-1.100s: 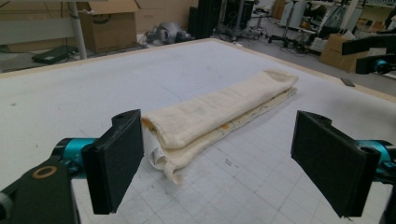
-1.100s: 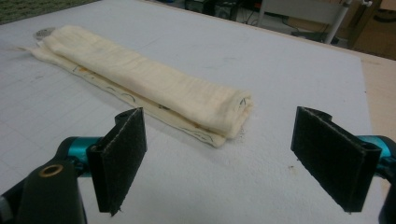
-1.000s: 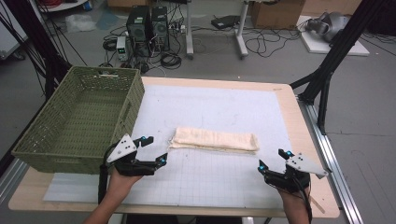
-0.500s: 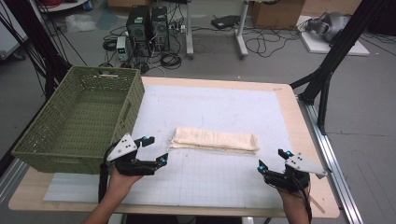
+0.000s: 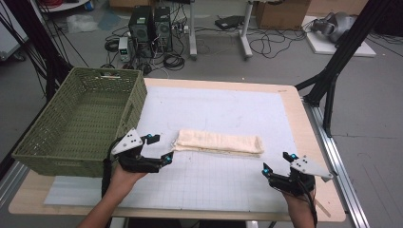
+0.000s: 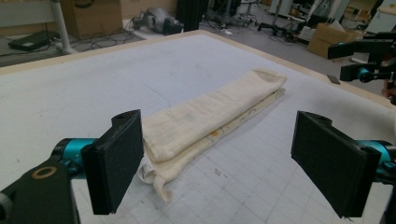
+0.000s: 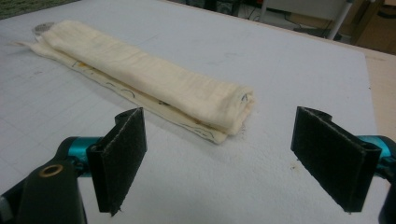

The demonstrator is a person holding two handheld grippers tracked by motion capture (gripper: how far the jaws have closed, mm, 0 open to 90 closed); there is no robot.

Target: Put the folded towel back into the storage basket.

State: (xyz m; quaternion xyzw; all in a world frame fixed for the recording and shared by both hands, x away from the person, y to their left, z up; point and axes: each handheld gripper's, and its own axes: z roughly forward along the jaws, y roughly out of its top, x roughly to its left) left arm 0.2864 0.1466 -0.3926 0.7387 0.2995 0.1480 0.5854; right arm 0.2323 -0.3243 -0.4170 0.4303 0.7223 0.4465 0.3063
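Lying across the middle of the white mat (image 5: 228,118), the folded cream cloth (image 5: 217,142) stretched left to right in a long, narrow bundle, its layers stacked and a loose lower edge showing along the near side. The left gripper (image 5: 159,148) sat just beside the cloth's left end, its jaws spread wide and holding nothing; in the left gripper view that end of the cloth (image 6: 205,116) lay between the two black pads, nearer the left one, not touched. The right gripper (image 5: 277,163) rested near the cloth's right end, on the near side and apart from it, jaws likewise wide and empty. A green basket (image 5: 52,142) stood at the table's left edge.
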